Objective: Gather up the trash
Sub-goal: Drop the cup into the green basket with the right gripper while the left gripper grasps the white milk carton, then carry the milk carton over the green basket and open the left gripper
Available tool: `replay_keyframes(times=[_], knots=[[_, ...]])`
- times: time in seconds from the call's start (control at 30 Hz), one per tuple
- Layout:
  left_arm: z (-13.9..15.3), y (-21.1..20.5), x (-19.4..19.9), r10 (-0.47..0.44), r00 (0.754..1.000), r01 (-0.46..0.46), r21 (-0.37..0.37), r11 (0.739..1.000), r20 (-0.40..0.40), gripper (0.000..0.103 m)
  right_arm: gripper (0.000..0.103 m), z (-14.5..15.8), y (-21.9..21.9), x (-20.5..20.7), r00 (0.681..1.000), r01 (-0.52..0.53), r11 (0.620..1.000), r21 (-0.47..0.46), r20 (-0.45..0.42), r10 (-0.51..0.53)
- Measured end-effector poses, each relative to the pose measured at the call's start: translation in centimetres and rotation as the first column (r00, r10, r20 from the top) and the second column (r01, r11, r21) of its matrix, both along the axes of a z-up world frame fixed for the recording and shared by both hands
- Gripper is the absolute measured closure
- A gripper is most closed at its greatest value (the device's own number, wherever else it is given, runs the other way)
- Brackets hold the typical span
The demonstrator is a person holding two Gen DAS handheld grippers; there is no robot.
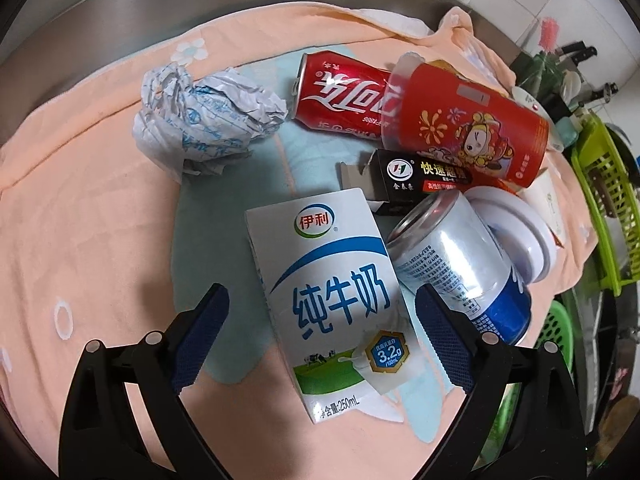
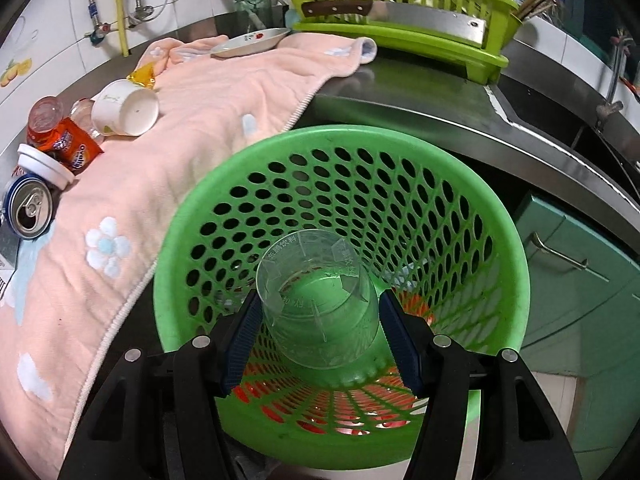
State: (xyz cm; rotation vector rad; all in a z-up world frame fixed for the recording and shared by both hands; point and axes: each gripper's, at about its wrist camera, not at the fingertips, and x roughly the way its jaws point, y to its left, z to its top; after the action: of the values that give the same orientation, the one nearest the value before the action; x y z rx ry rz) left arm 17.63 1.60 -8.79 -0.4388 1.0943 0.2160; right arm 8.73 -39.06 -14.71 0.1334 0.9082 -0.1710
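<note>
The right gripper (image 2: pixel 320 322) has its blue ribbed fingers (image 2: pixel 244 334) pinching a clear, thin-walled plastic cup (image 2: pixel 320 300) from both sides; the cup is cylindrical, open mouth turned toward the far side, with faint printed characters on its wall. It is held over the mouth of a round green plastic basket (image 2: pixel 508 264), whose walls are perforated with oval holes and whose bottom shows orange through the lattice. The basket sits just beside the edge of a stainless-steel surface (image 2: pixel 420 112). A soft peach towel (image 2: pixel 224 92) with white flower patches drapes over that surface to the left. Far on the right stands a lime-green slatted dish rack (image 2: pixel 400 12) with a cleaver lying along it.

The left gripper (image 1: pixel 320 340) has its fingers (image 1: pixel 200 340) spread wide, holding nothing, hovering above a flat white milk carton (image 1: pixel 332 288) with blue lettering that lies on the towel between them. Just right of the carton a silver-and-blue aluminium can (image 1: pixel 460 268) lies on its side, touching a white plastic tub (image 1: pixel 520 232). Farther off lie a small black cardboard box (image 1: pixel 416 184) with an open flap, a glossy red paper cup (image 1: pixel 468 124) on its side, and a dented red cola can (image 1: pixel 340 96) against it. To the far left sits a crumpled ball of white printed paper (image 1: pixel 200 120).
</note>
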Motion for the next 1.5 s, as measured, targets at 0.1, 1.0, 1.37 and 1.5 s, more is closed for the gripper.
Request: replay_keyframes(times=[0.1, 1.0, 1.37, 1.5], knots=[[-0.4, -0.1, 0.2, -0.004, 1.000, 0.004, 0.005, 1.000, -0.008, 0.010, 0.045, -0.2, -0.4, -0.1, 1.000, 0.006, 1.000, 0.005, -0.007, -0.006], [3.4, -0.7, -4.8, -0.156, 0.971, 0.171, -0.066, 0.983, 0.183, 0.030, 0.034, -0.6, -0.7, -0.1, 1.000, 0.019, 0.999, 0.031, -0.014, -0.019], [7.2, -6.2, -6.5, -0.333, 0.894, 0.367, -0.064, 0.928, 0.299, 0.030, 0.027, 2.2, -0.9, -2.6, 0.999, 0.022, 1.000, -0.017, 0.050, -0.021], [7.5, -10.0, -6.0, -0.420, 0.850, 0.462, -0.065, 0.885, 0.319, 0.030, 0.027, 2.9, -1.3, -3.7, 0.997, 0.030, 0.999, -0.020, 0.069, -0.029]])
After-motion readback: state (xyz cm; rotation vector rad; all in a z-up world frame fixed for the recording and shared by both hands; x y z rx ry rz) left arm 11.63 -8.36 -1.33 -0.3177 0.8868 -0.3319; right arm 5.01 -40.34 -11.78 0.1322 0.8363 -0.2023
